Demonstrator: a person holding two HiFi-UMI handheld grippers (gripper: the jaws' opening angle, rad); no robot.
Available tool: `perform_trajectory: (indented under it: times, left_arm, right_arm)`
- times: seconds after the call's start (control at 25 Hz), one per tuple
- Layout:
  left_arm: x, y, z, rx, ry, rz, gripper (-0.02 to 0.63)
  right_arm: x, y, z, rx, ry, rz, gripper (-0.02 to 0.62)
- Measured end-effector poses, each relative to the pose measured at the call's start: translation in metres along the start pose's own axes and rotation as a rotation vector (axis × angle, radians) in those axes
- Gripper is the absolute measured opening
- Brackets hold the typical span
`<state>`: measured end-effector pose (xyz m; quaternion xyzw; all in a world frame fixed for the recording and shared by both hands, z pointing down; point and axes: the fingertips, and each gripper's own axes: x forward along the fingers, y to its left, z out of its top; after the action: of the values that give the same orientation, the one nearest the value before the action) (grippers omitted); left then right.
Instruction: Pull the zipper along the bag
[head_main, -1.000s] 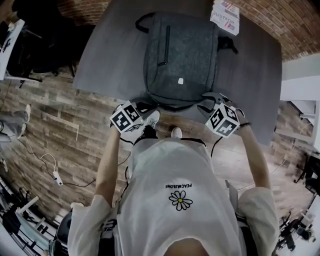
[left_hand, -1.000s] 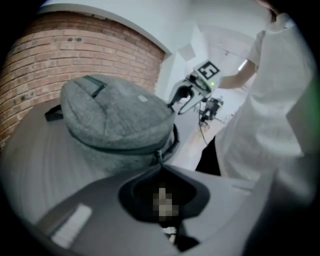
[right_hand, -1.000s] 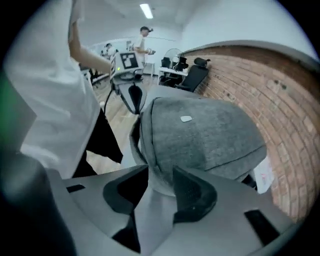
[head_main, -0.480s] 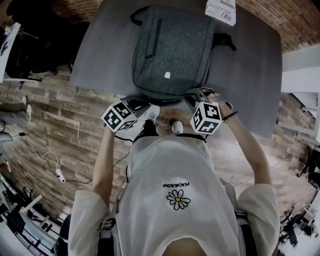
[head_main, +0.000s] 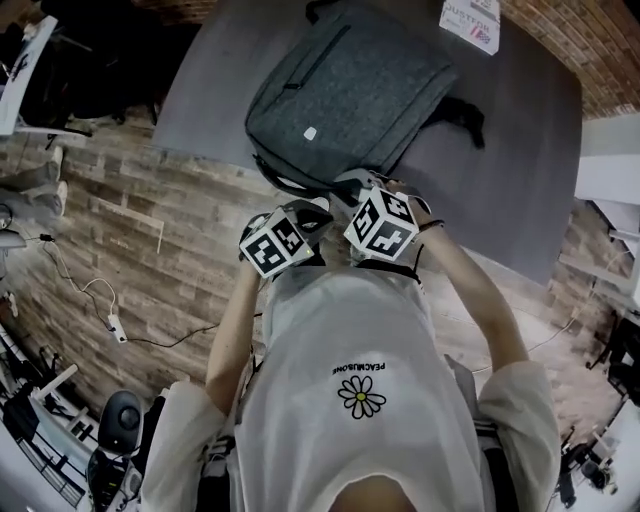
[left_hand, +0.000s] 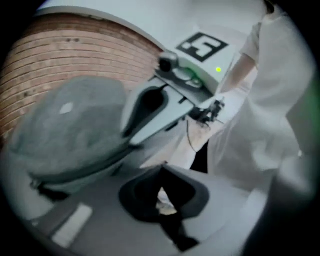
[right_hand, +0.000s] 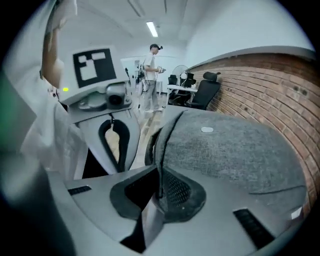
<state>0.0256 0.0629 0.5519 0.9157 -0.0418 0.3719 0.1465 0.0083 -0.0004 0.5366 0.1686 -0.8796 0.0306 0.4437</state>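
Pinching the bag (right_hand: 225, 145) edge; right gripper (right_hand: 159, 189) jaws just closed.

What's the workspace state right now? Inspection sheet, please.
Surface: dark grey table, mostly bare.
Job's things: grey backpack lying flat, skewed, at the near edge.
Clutter: printed card at the far corner.
Grippers: left hand-held gripper shut, nothing seen between its jaws; right hand-held gripper jaws have just been closing, now pinching the backpack's zipper edge.
Cables: white cable on the floor.
Surroundings: brick-patterned floor; office chairs; distant person.
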Motion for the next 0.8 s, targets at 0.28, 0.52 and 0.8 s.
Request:
perform_trajectory:
  times: [0.28, 0.52, 0.8]
  left_arm:
    - [-0.106, 0.117, -0.041, -0.072, -0.083, 0.512, 0.02]
    - [-0.101, 0.156, -0.049, 0.158, 0.116, 0.471, 0.146]
    - [-0.089, 0.161, -0.047, 0.251, 0.156, 0.299, 0.148]
  right_arm:
    - [0.001, 0.001, -0.002, 0.012, 0.015, 0.019, 0.035]
    - [0.004, 0.001, 0.003, 0.02, 0.031, 0.016, 0.035]
    - [0.006, -0.001, 0.0, 0.026, 0.043, 0.019, 0.037]
